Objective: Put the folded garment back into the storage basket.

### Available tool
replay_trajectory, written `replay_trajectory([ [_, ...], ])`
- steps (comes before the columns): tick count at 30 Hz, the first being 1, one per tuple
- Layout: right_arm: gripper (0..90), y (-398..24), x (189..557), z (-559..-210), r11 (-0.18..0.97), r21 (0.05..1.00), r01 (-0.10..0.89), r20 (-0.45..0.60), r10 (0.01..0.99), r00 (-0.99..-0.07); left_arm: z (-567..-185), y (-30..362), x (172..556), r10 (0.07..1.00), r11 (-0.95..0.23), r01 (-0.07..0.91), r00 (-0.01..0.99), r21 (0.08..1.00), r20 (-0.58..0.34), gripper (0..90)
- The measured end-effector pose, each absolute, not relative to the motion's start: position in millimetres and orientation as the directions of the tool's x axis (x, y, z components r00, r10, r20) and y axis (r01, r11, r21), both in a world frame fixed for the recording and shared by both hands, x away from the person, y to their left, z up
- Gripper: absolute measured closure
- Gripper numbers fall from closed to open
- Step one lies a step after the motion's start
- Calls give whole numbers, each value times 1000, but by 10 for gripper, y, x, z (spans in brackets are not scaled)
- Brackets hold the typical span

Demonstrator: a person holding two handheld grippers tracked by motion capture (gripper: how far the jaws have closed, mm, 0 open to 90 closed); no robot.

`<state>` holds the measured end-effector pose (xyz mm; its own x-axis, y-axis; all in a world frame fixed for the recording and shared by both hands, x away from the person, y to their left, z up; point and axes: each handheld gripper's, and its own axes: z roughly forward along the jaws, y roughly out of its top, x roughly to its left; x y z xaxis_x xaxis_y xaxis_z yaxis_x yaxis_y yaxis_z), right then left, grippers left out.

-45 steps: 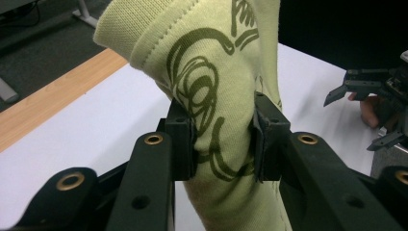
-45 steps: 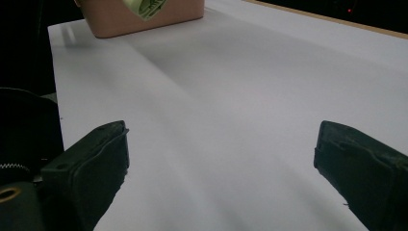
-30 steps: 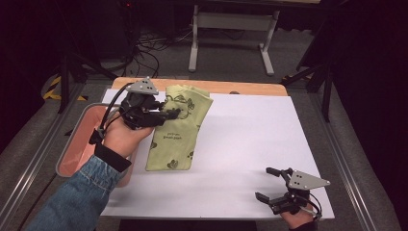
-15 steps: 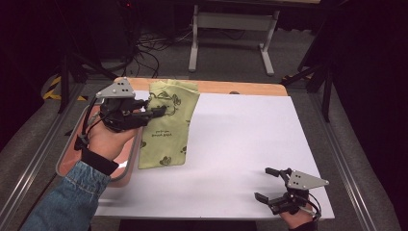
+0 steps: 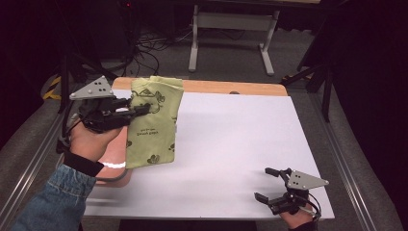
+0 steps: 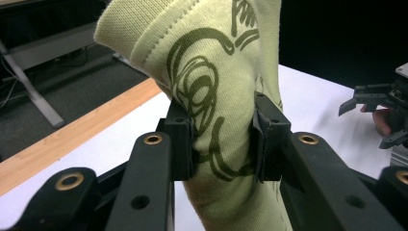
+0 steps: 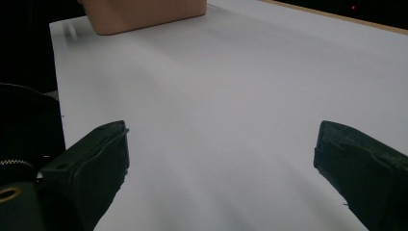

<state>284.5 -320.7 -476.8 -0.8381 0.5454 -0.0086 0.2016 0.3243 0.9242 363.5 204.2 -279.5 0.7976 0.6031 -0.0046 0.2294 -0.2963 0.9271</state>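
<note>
A folded pale green cloth (image 5: 155,126) with dark printed drawings hangs in the air over the table's left side. My left gripper (image 5: 138,109) is shut on its upper part, coming in from the left. In the left gripper view both pads pinch the cloth (image 6: 216,91) between them, at the left gripper (image 6: 223,142). The cloth's lower end dangles over a salmon-pink basin (image 5: 114,166) at the table's left edge. My right gripper (image 5: 263,184) rests near the front right corner, open and with nothing in it; the right gripper view shows the gripper (image 7: 221,159) over bare white surface.
A white sheet (image 5: 240,144) covers the table, with a wooden strip (image 5: 231,87) along the far edge. The pink basin (image 7: 144,14) stands far off in the right gripper view. A metal stand (image 5: 231,29) and cables lie on the floor behind.
My left gripper has lifted the green cloth off the table and carried it left, so it now hangs over the pink basin. The right gripper has stayed put.
</note>
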Motion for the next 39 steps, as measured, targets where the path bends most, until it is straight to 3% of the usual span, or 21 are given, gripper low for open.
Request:
replay_trajectory([
  [39, 58, -3184, 2850, -4774, 333, 921, 202, -11, 541, -841, -2912, 2932, 3547, 668, -291, 258, 744, 921, 3, 669],
])
